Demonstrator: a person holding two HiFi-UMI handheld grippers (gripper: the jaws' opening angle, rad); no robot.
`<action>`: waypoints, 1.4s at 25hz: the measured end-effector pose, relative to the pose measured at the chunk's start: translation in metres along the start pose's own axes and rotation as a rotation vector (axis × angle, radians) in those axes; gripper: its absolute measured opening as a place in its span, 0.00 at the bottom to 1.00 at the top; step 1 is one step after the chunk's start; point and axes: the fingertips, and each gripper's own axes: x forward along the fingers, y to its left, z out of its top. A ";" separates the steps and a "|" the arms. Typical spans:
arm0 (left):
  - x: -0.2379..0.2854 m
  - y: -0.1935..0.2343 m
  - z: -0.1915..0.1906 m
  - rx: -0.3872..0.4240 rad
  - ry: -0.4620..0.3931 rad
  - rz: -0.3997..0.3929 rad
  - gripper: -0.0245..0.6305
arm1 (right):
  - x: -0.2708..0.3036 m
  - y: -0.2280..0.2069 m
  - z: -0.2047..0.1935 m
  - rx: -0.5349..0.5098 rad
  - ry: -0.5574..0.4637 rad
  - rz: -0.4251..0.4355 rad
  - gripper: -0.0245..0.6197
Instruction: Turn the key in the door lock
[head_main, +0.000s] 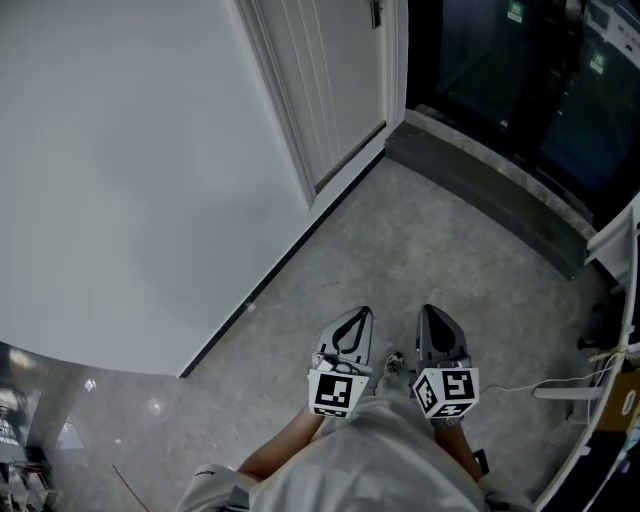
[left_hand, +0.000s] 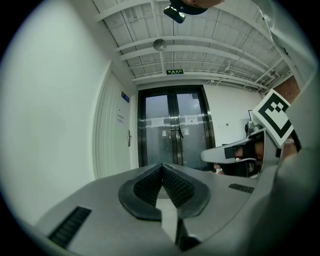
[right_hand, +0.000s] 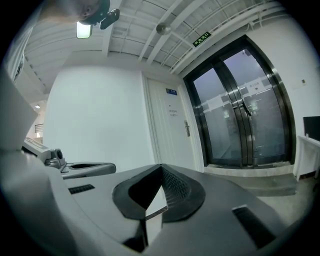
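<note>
A white door (head_main: 330, 80) stands ahead in the wall on the left, its lever handle (head_main: 375, 12) at the top edge of the head view. The left gripper view shows the door (left_hand: 114, 142) and handle (left_hand: 128, 138) far off, as does the right gripper view, with door (right_hand: 172, 127) and handle (right_hand: 186, 128). I cannot make out a key or lock at this distance. My left gripper (head_main: 358, 316) and right gripper (head_main: 432, 312) are side by side, held low and pointing forward, both shut with nothing between the pads. Each shows in the other's view: right gripper (left_hand: 231, 153), left gripper (right_hand: 87, 169).
A plain white wall (head_main: 130, 180) runs along the left. Dark glass double doors (right_hand: 240, 115) stand at the corridor's end behind a raised grey threshold (head_main: 490, 195). White furniture and cables (head_main: 575, 385) are at the right. The floor is speckled grey stone (head_main: 400, 260).
</note>
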 end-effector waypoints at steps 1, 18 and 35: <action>0.010 0.001 0.002 0.000 0.000 0.004 0.05 | 0.008 -0.006 0.003 0.001 0.003 0.004 0.03; 0.165 0.031 0.020 0.017 -0.011 0.160 0.05 | 0.094 -0.182 0.053 -0.027 -0.033 -0.035 0.03; 0.233 0.073 0.002 0.024 0.013 0.165 0.05 | 0.134 -0.251 0.039 -0.020 0.026 -0.052 0.03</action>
